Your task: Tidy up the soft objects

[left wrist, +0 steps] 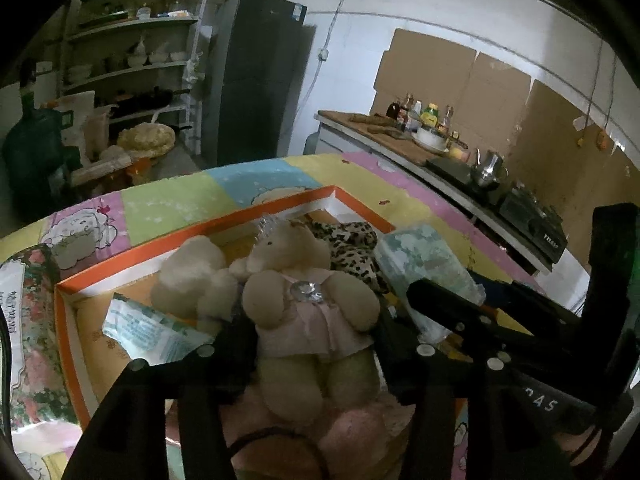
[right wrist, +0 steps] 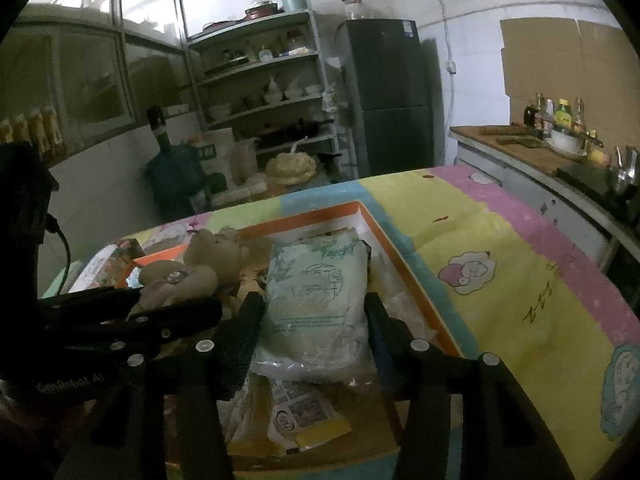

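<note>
Your left gripper [left wrist: 312, 336] fingers straddle the teddy bear [left wrist: 308, 300], your right gripper [right wrist: 312, 320] the tissue pack [right wrist: 320, 300], both released inside the orange box [left wrist: 224, 220]. Withdrawing could snag either; neighbouring gripper crowds at 9 o'clock.

Patchwork cloth [right wrist: 500, 248] on table carries orange box [right wrist: 404, 268], floral pkg [left wrist: 28, 320].

teddy bear's [left wrist: 308, 312] feet behind left claw [left wrist: 316, 344], counter bottle labels [right wrist: 554, 114] too small
</note>
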